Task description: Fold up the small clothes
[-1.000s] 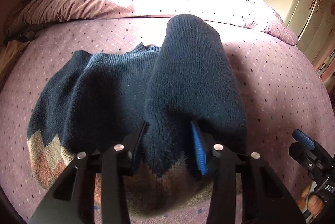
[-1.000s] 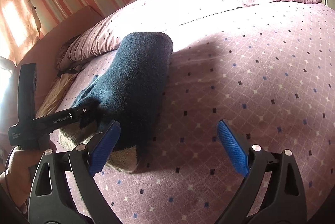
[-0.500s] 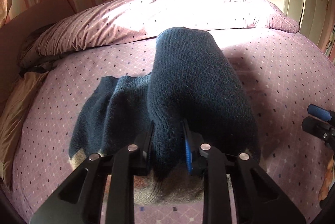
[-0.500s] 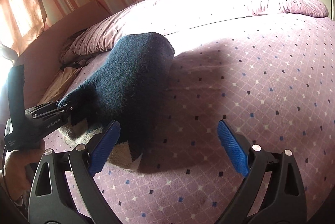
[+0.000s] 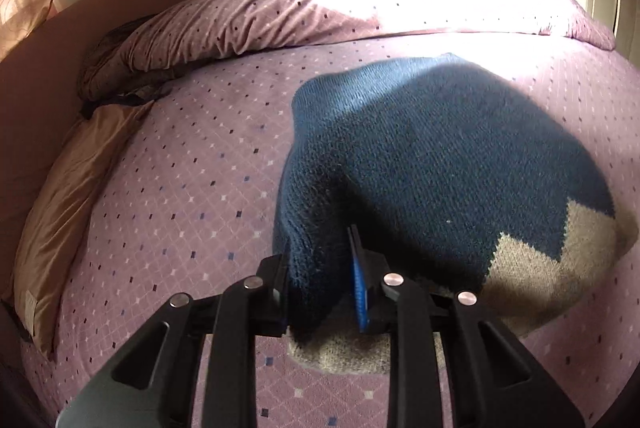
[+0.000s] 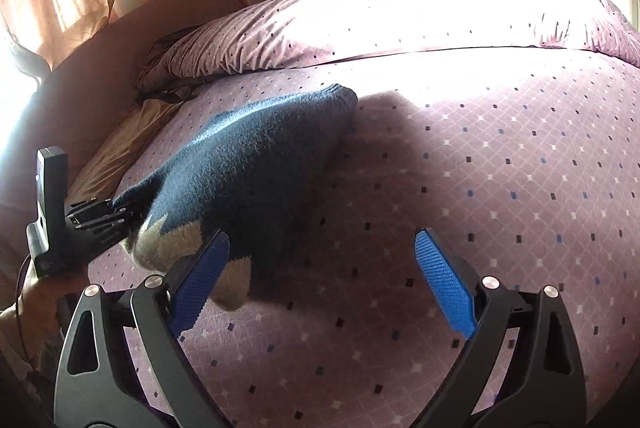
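Since a second ago the left hand-held gripper (image 5: pixel 320 284) has dragged its pinched bit of the navy sweater (image 5: pixel 440 156) across the bed, so the knit that used to spread over the lower left of the left wrist view now sits bunched centre to right. Its jaws were closing over that second and are now clamped tight on a thick navy fold. The beige zigzag hem (image 5: pixel 560 268) shows at the lower right there.

Over in the right wrist view, the sweater (image 6: pixel 256 164) lies left of centre on the purple dotted bedspread (image 6: pixel 500 188), with the left hand-held gripper (image 6: pixel 120 212) biting it from the left edge. The right hand-held gripper (image 6: pixel 320 280) has its blue pads (image 6: pixel 444 284) wide apart with nothing between them, the left pad overlapping the beige hem in the frame. A matching pillow (image 6: pixel 400 16) runs along the top.
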{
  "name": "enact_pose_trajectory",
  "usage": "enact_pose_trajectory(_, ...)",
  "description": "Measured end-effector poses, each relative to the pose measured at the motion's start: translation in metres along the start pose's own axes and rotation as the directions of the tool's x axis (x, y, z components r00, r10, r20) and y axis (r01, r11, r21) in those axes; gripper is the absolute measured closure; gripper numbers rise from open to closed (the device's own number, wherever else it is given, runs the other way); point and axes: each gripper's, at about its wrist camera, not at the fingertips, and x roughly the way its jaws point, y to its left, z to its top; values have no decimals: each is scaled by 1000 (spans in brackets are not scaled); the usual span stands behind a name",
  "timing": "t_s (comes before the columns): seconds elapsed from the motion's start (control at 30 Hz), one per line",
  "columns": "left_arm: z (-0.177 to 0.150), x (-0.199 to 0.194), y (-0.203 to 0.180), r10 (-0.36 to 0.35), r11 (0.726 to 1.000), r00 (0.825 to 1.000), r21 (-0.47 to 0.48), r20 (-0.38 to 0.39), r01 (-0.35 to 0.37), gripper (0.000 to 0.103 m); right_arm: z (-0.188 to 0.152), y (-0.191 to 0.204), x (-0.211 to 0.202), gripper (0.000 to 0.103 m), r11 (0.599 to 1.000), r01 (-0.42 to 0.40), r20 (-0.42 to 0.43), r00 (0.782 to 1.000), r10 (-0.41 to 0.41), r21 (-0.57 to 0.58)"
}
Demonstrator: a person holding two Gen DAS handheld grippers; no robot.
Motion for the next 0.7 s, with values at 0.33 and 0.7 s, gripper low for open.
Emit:
enact_pose_trajectory(0.33, -18, 0, 2, -44, 993, 998, -103, 48, 49, 58, -6, 41, 54, 3, 985, 155, -73, 984, -161, -81)
enact_pose_trajectory(0.7, -29, 11, 18, 1, 984, 999, -178, 42, 7, 1, -32, 51, 88, 3, 908, 294, -117, 933, -341, -299)
